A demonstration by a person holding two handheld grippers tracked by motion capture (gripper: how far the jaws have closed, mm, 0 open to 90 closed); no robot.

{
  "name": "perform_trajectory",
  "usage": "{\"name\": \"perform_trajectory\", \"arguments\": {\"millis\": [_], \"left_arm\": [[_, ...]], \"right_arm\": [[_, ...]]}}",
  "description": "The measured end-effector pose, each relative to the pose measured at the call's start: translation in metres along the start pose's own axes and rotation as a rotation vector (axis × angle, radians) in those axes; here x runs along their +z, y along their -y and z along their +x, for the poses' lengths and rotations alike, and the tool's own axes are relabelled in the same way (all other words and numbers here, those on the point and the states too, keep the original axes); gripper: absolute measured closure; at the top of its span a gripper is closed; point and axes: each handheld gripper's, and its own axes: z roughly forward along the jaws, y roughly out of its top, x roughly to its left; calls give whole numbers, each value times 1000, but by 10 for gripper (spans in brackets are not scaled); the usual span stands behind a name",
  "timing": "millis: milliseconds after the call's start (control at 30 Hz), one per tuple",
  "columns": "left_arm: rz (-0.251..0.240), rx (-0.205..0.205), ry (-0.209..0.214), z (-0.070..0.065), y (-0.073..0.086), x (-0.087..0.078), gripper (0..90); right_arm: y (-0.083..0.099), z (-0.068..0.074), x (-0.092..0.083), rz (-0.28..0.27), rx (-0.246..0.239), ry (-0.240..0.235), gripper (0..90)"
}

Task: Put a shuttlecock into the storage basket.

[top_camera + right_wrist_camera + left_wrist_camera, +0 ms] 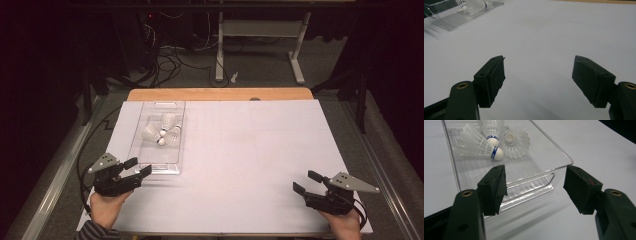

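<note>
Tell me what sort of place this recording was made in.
Probably a lab or workshop set up for recording, not a home. A table covered in white sheet stands among loose cables on a grey floor, and a height-adjustable desk frame stands behind it. On the table is a clear tray of shuttlecocks.

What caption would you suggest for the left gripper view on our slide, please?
Open left gripper faces a clear tray holding three shuttlecocks.

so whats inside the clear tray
Three white shuttlecocks lie bunched in the far half of the clear plastic tray. The near half is bare. One shuttlecock's cork is hidden behind the others in the left gripper view.
</note>
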Motion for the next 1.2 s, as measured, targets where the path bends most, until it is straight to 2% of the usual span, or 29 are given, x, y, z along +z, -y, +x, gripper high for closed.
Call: {"name": "perform_trajectory", "arguments": {"millis": [200,600,900,1200], "left_arm": [[9,1,3,-1,4,4,346],[-11,6,10,-4,11,6,340],[-11,-1,8,-4,15,8,333],[1,11,5,-7,18,11,328]], "right_arm": [[0,0,0,-1,-1,-1,269],[0,1,-1,-3,-4,-2,269],[0,1,-1,-2,-3,-1,269],[0,1,-1,-2,-3,-1,269]]}}
